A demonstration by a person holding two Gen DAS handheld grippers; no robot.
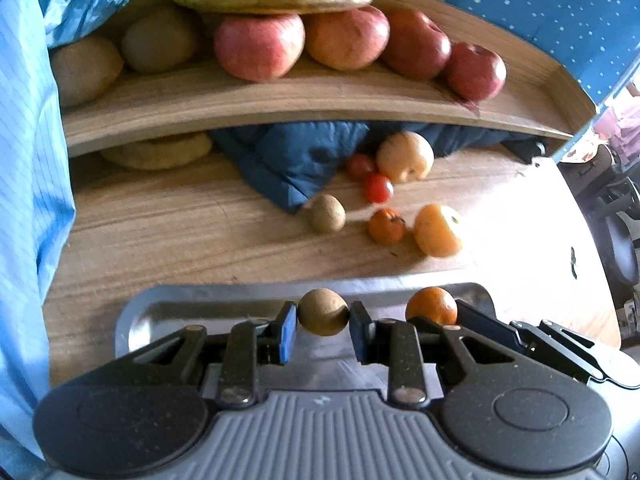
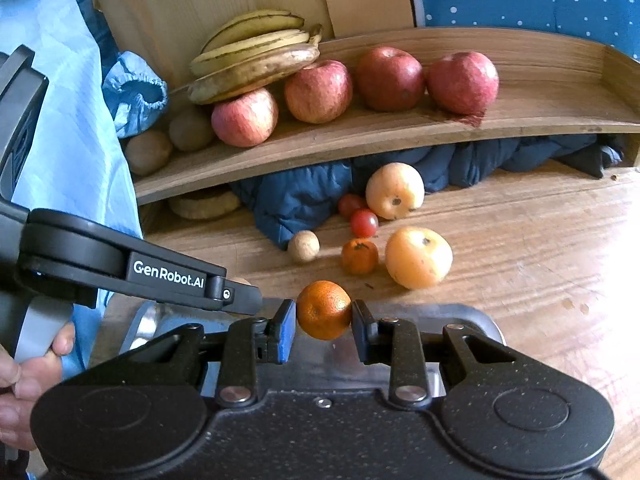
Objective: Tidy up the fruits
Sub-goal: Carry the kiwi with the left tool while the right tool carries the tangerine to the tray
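Observation:
My left gripper [image 1: 323, 313] is shut on a small brown kiwi [image 1: 323, 312] and holds it above a metal tray [image 1: 168, 308]. My right gripper [image 2: 324, 312] is shut on a small orange mandarin [image 2: 324, 310], also over the tray [image 2: 472, 320]; the mandarin shows in the left wrist view [image 1: 431, 305] too. Loose on the wooden table lie another small kiwi [image 2: 303, 245], a mandarin [image 2: 359, 256], a big orange [image 2: 418, 258], two cherry tomatoes [image 2: 364, 223] and a pale apple [image 2: 395, 190].
A curved wooden shelf [image 2: 360, 144] at the back holds several red apples [image 2: 390, 79], bananas [image 2: 256, 60] and kiwis [image 2: 191, 129]. A dark blue cloth [image 2: 304, 200] lies under the shelf. A person's light blue sleeve [image 2: 60, 120] fills the left.

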